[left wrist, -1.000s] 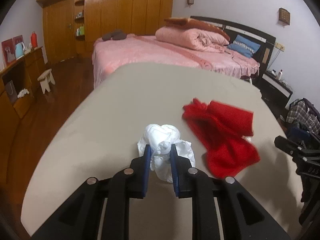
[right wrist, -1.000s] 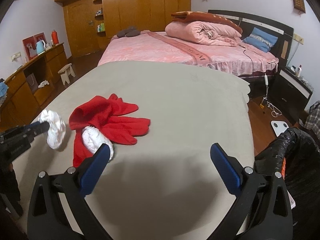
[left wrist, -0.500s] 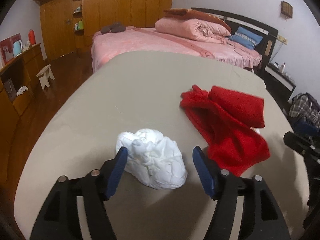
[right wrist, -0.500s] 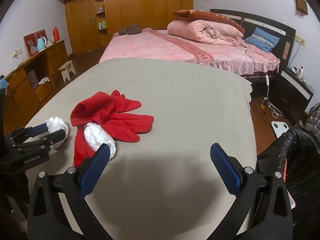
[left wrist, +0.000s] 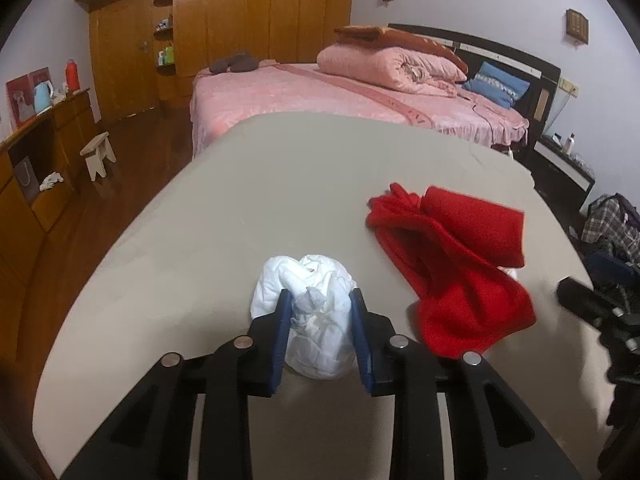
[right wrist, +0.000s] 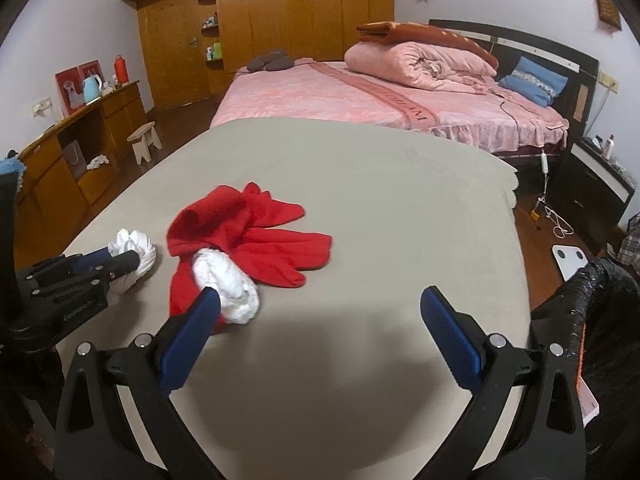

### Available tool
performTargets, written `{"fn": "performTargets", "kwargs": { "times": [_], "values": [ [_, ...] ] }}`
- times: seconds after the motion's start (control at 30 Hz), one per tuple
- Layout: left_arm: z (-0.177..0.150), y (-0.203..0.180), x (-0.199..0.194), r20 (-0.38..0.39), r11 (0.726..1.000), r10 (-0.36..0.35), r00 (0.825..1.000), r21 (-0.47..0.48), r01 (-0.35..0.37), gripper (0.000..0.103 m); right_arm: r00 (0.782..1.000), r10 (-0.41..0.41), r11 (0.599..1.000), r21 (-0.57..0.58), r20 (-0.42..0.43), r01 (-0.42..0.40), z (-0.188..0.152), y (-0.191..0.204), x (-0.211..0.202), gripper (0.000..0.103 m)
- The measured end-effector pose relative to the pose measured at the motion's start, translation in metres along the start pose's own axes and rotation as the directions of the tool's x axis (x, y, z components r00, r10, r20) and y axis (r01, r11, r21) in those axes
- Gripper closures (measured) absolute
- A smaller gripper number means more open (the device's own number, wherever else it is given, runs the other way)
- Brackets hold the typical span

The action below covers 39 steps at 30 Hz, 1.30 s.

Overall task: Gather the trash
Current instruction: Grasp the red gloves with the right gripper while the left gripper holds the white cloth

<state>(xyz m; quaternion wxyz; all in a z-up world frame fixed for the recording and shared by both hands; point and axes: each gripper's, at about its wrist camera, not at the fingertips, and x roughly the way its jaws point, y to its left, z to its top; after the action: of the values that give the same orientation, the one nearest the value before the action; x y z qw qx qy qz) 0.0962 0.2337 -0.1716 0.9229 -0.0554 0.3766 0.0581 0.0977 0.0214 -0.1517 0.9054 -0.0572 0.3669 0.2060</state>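
Note:
A crumpled white paper wad [left wrist: 316, 312] lies on the beige table [left wrist: 280, 184]. My left gripper [left wrist: 320, 300] is shut on it, its blue pads pressing both sides; it also shows in the right wrist view [right wrist: 132, 246]. A second white paper wad [right wrist: 226, 286] lies against the near edge of a red cloth [right wrist: 256, 240], which also shows in the left wrist view [left wrist: 452, 264]. My right gripper [right wrist: 320, 300] is open and empty above the table's near part, its left finger close to the second wad.
A black trash bag [right wrist: 592, 320] hangs at the table's right edge. A pink bed [right wrist: 360, 96] stands behind the table. Wooden cabinets [right wrist: 80, 148] and a small stool [right wrist: 145, 142] stand to the left.
My left gripper opened half a second ago, letting the wad rest on the table, and has now closed on it again. The right gripper moved slightly forward toward the second wad.

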Motion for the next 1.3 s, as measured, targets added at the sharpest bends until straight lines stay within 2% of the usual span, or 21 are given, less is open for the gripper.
{"fn": "performTargets", "kwargs": {
  "times": [0.3, 0.53, 0.6, 0.7, 0.77, 0.83, 1.07, 1.3],
  "values": [
    [0.005, 0.016, -0.02, 0.042, 0.999, 0.022, 0.999, -0.025, -0.021, 0.075, 0.998, 0.056, 0.998, -0.02, 0.041, -0.056, 0.014, 0.025, -0.001, 0.006],
    [0.015, 0.031, -0.027, 0.07, 0.998, 0.037, 0.997, -0.051, -0.034, 0.075, 0.996, 0.088, 0.994, -0.067, 0.032, -0.086, 0.031, 0.05, 0.01, 0.022],
    [0.016, 0.033, -0.028, 0.072, 0.998, 0.038, 0.997, -0.057, -0.034, 0.075, 0.995, 0.098, 0.992, -0.08, 0.019, -0.096, 0.032, 0.055, 0.015, 0.03],
    [0.016, 0.033, -0.028, 0.077, 0.998, 0.035, 0.996, -0.06, -0.03, 0.075, 0.993, 0.119, 0.988, -0.098, -0.018, -0.12, 0.035, 0.061, 0.024, 0.053],
    [0.016, 0.034, -0.027, 0.077, 0.998, 0.033, 0.996, -0.061, -0.028, 0.075, 0.988, 0.146, 0.982, -0.11, -0.059, -0.152, 0.037, 0.064, 0.03, 0.082],
    [0.017, 0.033, -0.028, 0.078, 0.998, 0.031, 0.996, -0.062, -0.026, 0.075, 0.983, 0.168, 0.979, -0.105, -0.07, -0.175, 0.038, 0.063, 0.029, 0.096],
    [0.02, 0.028, -0.038, 0.101, 0.998, 0.032, 0.994, -0.059, -0.026, 0.075, 0.972, 0.236, 0.97, -0.06, 0.007, -0.236, 0.055, 0.048, -0.008, 0.099],
    [0.033, 0.013, -0.054, 0.143, 0.999, 0.008, 0.99, -0.041, -0.002, 0.075, 0.972, 0.225, 0.973, -0.062, 0.064, -0.222, 0.069, 0.031, -0.035, 0.099]
  ]
}}
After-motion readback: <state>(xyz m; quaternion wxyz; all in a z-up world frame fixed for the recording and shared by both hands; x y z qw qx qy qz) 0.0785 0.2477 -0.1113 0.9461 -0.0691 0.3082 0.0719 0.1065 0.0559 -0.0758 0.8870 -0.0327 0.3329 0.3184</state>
